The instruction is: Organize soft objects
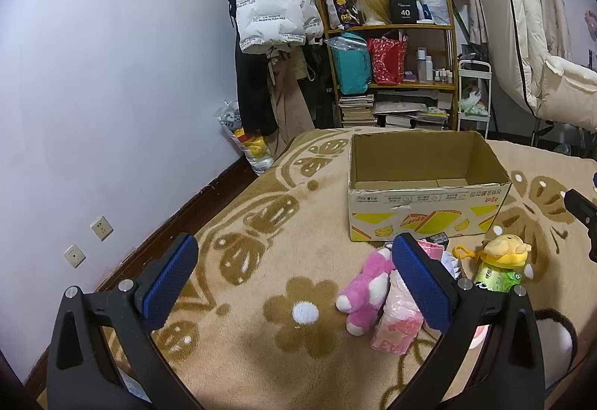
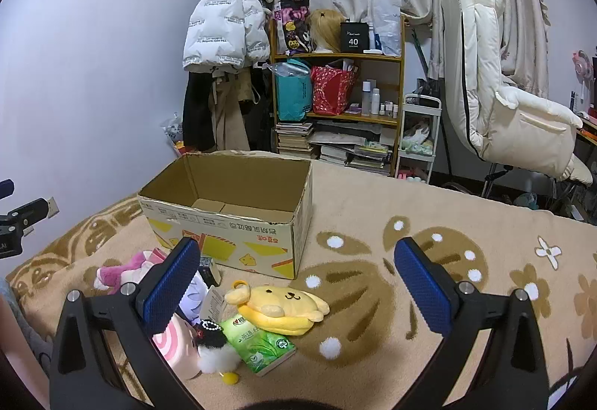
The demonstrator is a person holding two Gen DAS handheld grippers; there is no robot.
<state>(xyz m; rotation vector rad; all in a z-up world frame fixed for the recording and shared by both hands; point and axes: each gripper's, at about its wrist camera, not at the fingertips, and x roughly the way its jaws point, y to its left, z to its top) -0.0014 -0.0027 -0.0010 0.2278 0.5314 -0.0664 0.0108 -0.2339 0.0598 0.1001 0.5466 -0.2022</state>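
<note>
On the bed blanket, in the left wrist view, the left gripper hangs with jaws spread wide and empty. The pink plush lies just right of centre, touching the pink packet at the right finger, its long axis running away toward the empty box.

In the right wrist view, the right gripper is likewise released. The yellow plush lies between its fingers, long axis crosswise, atop a green tissue pack. This hand looks nearer. The box print is inverted, unreadable; a shelf card reads "40".
</note>
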